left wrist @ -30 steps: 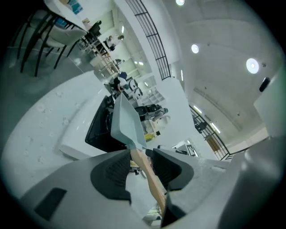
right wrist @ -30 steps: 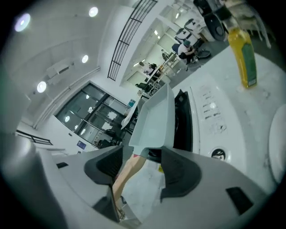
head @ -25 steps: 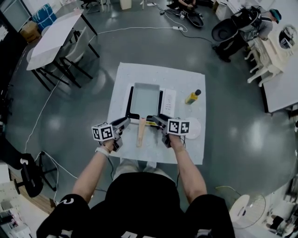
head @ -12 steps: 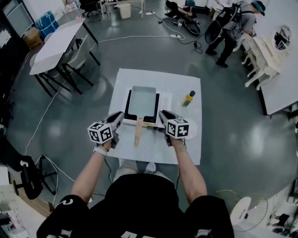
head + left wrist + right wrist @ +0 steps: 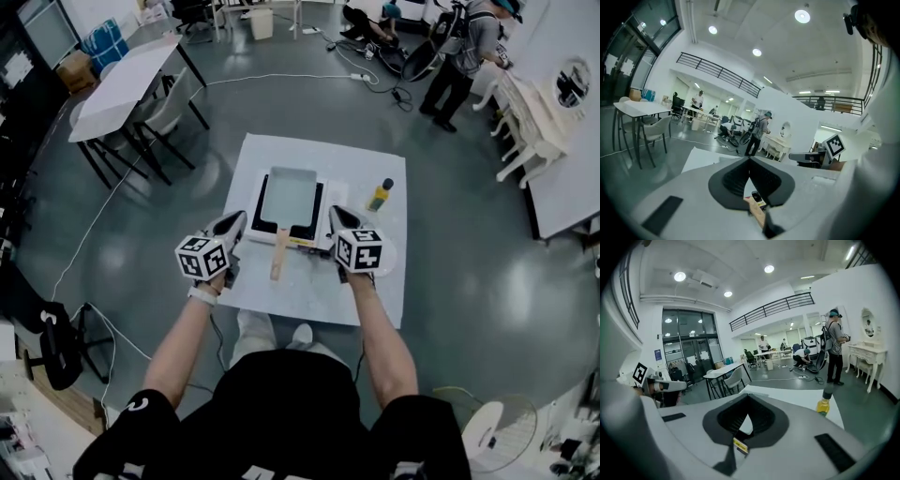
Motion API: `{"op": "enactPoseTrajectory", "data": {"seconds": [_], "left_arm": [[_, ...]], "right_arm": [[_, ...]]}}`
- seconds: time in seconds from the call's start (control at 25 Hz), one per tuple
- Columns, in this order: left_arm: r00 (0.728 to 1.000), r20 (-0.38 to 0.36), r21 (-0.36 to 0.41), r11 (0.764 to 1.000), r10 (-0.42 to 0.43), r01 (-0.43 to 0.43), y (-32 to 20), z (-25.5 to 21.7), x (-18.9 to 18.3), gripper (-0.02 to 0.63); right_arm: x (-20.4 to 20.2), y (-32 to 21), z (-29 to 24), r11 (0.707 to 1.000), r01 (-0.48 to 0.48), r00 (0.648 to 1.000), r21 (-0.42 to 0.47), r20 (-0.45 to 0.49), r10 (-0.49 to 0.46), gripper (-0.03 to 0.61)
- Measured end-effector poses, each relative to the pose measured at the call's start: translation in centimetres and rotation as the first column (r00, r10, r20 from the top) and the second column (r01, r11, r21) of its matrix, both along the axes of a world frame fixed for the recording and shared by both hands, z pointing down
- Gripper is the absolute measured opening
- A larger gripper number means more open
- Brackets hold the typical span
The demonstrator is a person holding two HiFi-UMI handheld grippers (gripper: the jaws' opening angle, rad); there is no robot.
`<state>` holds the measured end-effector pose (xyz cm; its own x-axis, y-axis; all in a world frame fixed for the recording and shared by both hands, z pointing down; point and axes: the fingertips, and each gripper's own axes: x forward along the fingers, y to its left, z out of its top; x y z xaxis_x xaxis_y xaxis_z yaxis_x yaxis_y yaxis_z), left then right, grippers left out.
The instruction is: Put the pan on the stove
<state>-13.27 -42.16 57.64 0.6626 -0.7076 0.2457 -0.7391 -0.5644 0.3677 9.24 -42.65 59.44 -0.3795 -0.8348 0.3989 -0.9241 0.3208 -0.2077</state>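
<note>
Grey metal pan [image 5: 289,195] sits on the black stove [image 5: 320,208], just ahead of your fingertips and between the two pairs. Its wooden handle [image 5: 278,255] points back toward you, between the grippers. Your left gripper [image 5: 236,221] and right gripper [image 5: 337,216] have both just closed their jaws, with nothing between them. A yellow bottle [image 5: 380,195] stands beyond your right fingertips, off to their right.

The rectangular grey pan [image 5: 289,195] sits flat on the stove [image 5: 320,212], its wooden handle [image 5: 278,255] sticking out past the near edge. The black-topped, white-rimmed stove lies mid tabletop [image 5: 309,292].
</note>
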Motion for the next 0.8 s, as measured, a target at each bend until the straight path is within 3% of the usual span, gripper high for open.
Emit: {"op": "enactPoseTrajectory", "data": {"seconds": [0.8], "left_arm": [[0.997,0.036,0.057,0.996,-0.075,0.073,4.1,-1.8,-1.4,0.0]], "right_arm": [[-3.2,1.9,-3.0,0.991,0.111,0.993,0.08,-0.053,-0.107,-0.005]]}}
